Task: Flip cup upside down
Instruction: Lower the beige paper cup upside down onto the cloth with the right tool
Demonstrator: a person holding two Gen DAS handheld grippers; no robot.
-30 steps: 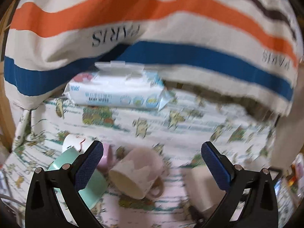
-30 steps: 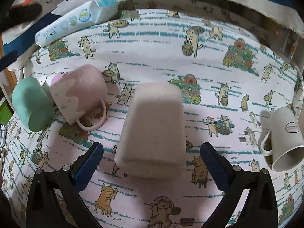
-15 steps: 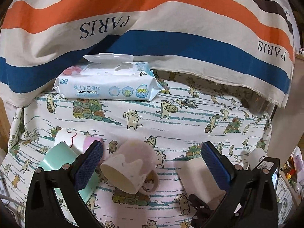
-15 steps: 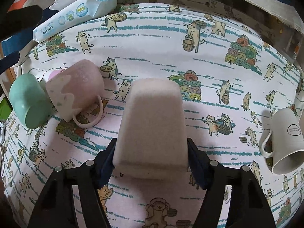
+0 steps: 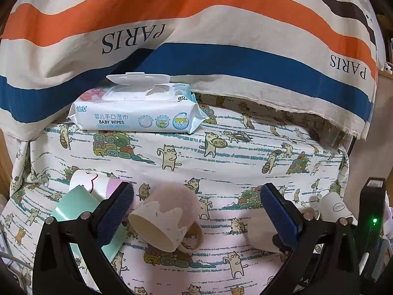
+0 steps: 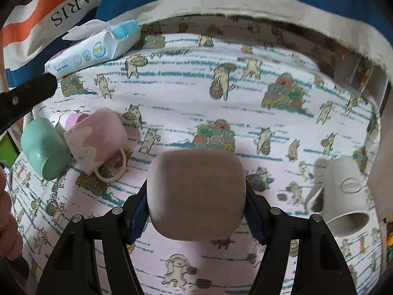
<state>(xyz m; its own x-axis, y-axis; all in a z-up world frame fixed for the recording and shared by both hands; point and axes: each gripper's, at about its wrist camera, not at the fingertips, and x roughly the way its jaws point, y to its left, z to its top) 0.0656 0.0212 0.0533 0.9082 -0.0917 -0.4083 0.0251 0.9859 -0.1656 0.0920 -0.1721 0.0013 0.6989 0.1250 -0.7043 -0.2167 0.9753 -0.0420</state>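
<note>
My right gripper (image 6: 196, 211) is shut on a beige square-bottomed cup (image 6: 196, 191), its flat base facing the camera, lifted a little above the cat-print cloth. In the left wrist view that cup (image 5: 260, 231) shows low right, behind the right pad. My left gripper (image 5: 196, 211) is open and empty, hovering over a pink-and-cream mug (image 5: 164, 218) lying on its side with its mouth toward the camera; the mug also shows in the right wrist view (image 6: 98, 142).
A mint cup (image 6: 41, 147) and a white-and-pink cup (image 5: 91, 184) lie on their sides at the left. A white mug (image 6: 346, 191) lies at the right. A baby-wipes pack (image 5: 137, 113) sits at the back, against a striped cloth (image 5: 196, 24).
My right gripper closed on the beige cup, then lifted and tipped it so its base faces the camera. The left gripper pulled back slightly and stayed open.
</note>
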